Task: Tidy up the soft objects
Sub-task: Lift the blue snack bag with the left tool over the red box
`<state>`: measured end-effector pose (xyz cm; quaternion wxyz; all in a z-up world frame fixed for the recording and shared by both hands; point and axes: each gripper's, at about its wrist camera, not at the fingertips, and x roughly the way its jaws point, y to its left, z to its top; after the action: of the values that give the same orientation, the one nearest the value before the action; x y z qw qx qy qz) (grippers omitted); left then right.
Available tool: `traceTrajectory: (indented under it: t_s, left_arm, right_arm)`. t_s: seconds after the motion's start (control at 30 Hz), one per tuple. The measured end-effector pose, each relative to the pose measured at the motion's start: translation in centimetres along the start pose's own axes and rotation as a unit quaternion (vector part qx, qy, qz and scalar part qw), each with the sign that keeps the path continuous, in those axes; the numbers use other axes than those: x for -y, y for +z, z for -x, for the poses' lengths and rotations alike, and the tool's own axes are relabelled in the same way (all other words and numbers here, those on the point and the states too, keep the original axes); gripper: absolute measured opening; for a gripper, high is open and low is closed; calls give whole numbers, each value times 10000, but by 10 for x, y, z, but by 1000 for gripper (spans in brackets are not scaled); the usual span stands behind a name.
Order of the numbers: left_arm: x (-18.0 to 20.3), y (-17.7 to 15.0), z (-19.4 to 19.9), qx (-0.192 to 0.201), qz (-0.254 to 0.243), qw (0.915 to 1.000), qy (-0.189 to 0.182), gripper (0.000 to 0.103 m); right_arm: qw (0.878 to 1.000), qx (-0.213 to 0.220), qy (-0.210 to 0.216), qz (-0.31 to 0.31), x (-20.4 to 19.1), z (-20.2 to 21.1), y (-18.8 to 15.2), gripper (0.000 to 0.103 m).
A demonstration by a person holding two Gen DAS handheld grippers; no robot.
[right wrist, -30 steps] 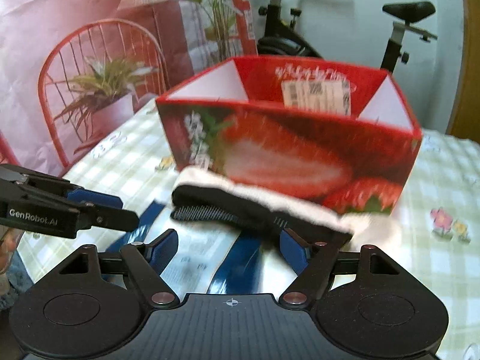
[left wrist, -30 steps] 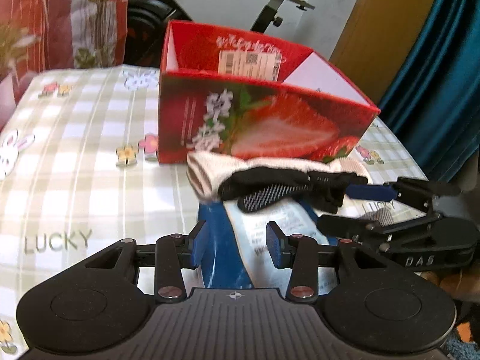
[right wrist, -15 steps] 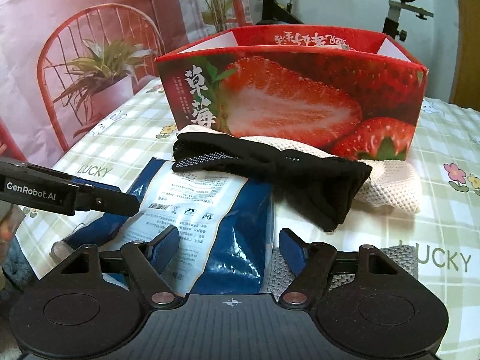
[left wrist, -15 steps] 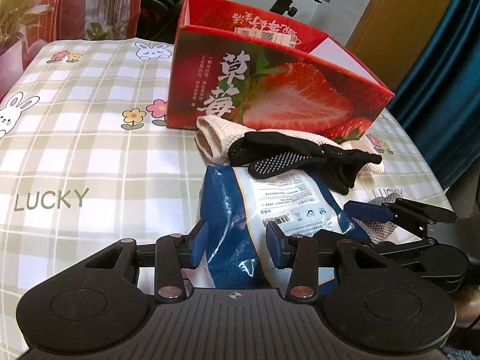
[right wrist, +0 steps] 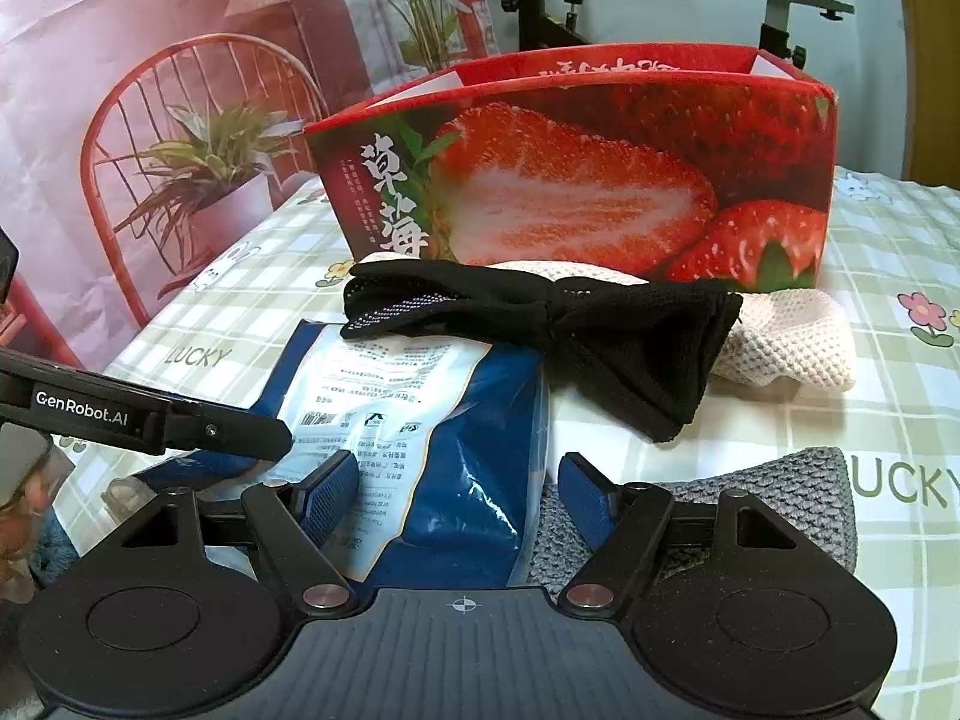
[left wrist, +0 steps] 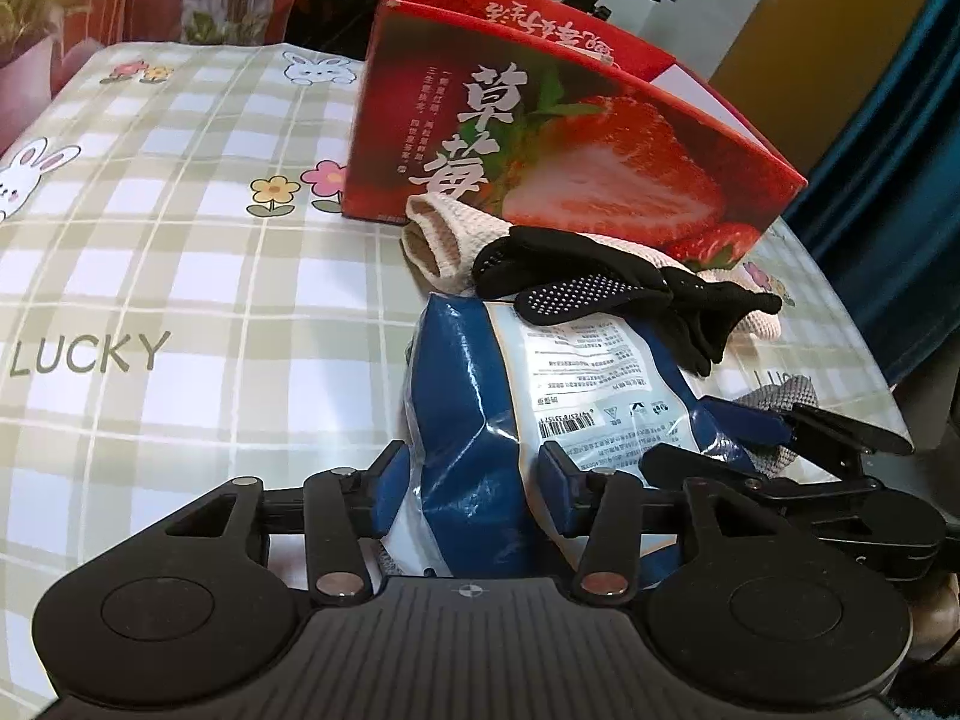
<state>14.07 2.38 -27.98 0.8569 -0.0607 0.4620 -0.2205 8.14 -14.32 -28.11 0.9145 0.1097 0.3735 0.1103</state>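
Both sets of fingers straddle the blue bag [left wrist: 474,396] on the bench [left wrist: 180,276], left gripper [left wrist: 474,474] and right gripper [right wrist: 462,492] half-open, gripping nothing; lifting could tumble the black glove [right wrist: 540,324] resting on it.

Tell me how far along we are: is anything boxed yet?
Nothing visibly done: the box interior is hidden from both views. In hand: the left gripper and right gripper both straddle the blue bag, jaws open, no grip. Left: the black glove, cream cloth and grey cloth all lie on the table outside the box.
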Motion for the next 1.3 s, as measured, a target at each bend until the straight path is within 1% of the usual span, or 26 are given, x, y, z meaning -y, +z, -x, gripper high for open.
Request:
traceTrajectory:
  t_s: [0.2,0.33,0.43,0.47,0.5,0.6,0.67,0.77,0.93,1.1,1.3]
  left_arm:
    - [-2,6,-4,-74,26,9999,-133,50]
    - [-10,14,-14,-188,97,9992,-339,50]
    - [-9,18,-18,-232,45,9990,-375,49]
    - [-7,19,-18,-231,-4,9991,-363,46]
    - [-6,20,-19,-226,-53,9991,-351,44]
    - [-2,21,-17,-189,-169,9993,-288,41]
    - [-2,22,-13,-162,-187,9993,-287,40]
    - [1,24,-8,-100,-231,9992,-300,39]
    - [8,32,11,150,-372,9985,-376,39]
    - [15,42,29,454,-460,9968,-478,39]
    - [28,59,50,781,-626,9935,-551,39]
  right_arm:
    - [9997,-149,100,-144,4,-4,5,71]
    - [9989,-338,234,-239,7,-10,12,71]
    - [9977,-505,355,-282,9,-19,19,71]
    - [9975,-549,365,-259,8,-21,21,70]
    - [9973,-587,368,-224,6,-23,23,66]
    - [9970,-644,397,-163,1,-23,26,58]
    - [9972,-639,387,-83,-2,-20,28,56]
    - [9975,-592,376,-72,-4,-14,31,54]
    - [9986,-402,340,106,-10,1,40,53]
    - [9990,-101,330,283,-13,19,56,53]
    - [9969,291,245,682,-16,41,80,53]
